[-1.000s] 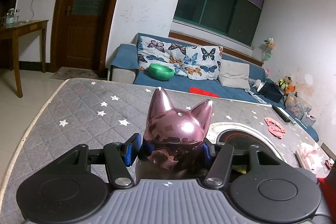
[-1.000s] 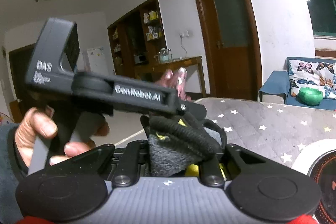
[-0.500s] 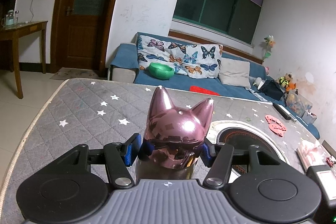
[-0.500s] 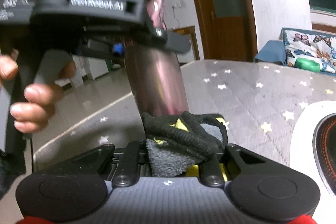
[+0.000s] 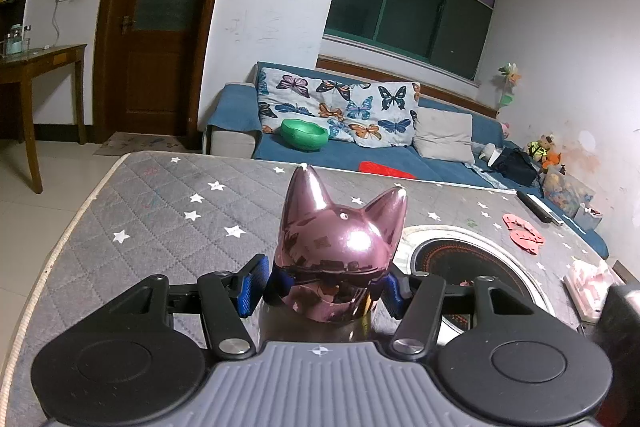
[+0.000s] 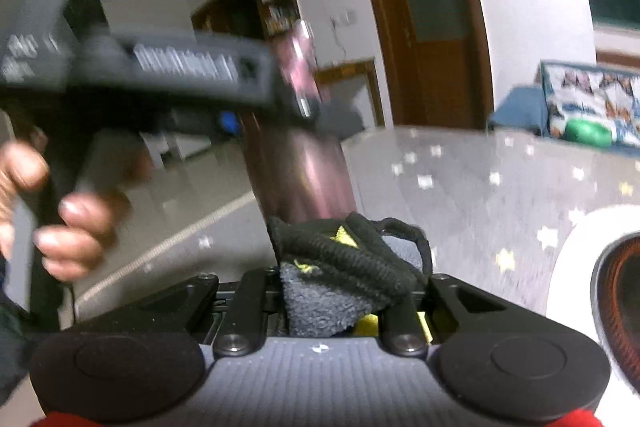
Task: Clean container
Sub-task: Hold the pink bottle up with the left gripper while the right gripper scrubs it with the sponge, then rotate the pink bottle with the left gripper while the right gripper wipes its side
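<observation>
Pink mirror-like metal covers the container [image 5: 340,259], a tall bottle whose lid has two cat ears. It is held upright above the quilted grey table [image 5: 160,211] by the left gripper [image 5: 326,281], whose blue pads [image 5: 252,281] are pressed narrowly on both sides just under the lid. In the right wrist view the bottle body [image 6: 300,171] is seen just behind a folded dark cloth [image 6: 344,279], which is clamped in the right gripper [image 6: 346,303]; whether cloth and bottle are touching cannot be told because of blur. A hand [image 6: 68,227] is seen on the handle of the left tool. The bottle is judged stiff, probably rather light, and slippery on its polished skin, so the grip under the lid edge seems wise. The cloth is soft and should bend around the curved wall. Strong rubbing could turn the bottle between the pads.
</observation>
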A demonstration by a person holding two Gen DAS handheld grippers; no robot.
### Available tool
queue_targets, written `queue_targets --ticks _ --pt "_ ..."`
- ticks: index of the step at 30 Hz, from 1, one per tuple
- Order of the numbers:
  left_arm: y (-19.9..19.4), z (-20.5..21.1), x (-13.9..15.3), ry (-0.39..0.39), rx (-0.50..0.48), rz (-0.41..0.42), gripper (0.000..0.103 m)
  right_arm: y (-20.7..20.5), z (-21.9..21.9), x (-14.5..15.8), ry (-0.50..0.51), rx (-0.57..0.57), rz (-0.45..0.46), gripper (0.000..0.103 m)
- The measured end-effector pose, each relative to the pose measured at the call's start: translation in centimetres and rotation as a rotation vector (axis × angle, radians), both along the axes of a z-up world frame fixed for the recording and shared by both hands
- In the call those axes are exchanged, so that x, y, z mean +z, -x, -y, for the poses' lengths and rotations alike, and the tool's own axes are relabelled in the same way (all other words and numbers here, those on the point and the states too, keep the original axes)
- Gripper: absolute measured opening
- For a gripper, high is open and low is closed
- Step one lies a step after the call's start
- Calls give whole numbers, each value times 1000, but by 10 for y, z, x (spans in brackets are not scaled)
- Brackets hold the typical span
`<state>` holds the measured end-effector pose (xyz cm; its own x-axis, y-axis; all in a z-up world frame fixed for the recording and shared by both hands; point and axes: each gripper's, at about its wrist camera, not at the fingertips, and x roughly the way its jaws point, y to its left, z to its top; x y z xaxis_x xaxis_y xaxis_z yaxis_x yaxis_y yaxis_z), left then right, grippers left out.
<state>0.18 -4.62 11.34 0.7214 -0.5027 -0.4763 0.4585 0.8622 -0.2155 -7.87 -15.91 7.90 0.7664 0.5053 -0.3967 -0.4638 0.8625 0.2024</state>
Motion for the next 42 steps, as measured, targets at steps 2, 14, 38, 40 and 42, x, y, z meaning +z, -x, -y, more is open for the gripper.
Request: queue_targets --ticks 2,14,38,40,42 --pt "-1 0 0 -2 -3 1 61 4 0 12 -6 5 42 18" --pt "3 2 0 -56 -27 20 60 8 -6 9 80 59 70 18" --pt "19 3 1 -167 -100 77 59 20 11 9 -23 40 -32 18" --pt "19 3 2 -175 -121 83 59 22 14 19 -32 45 -9 18" --pt "18 2 2 -179 -148 87 59 22 15 29 -23 52 24 18"
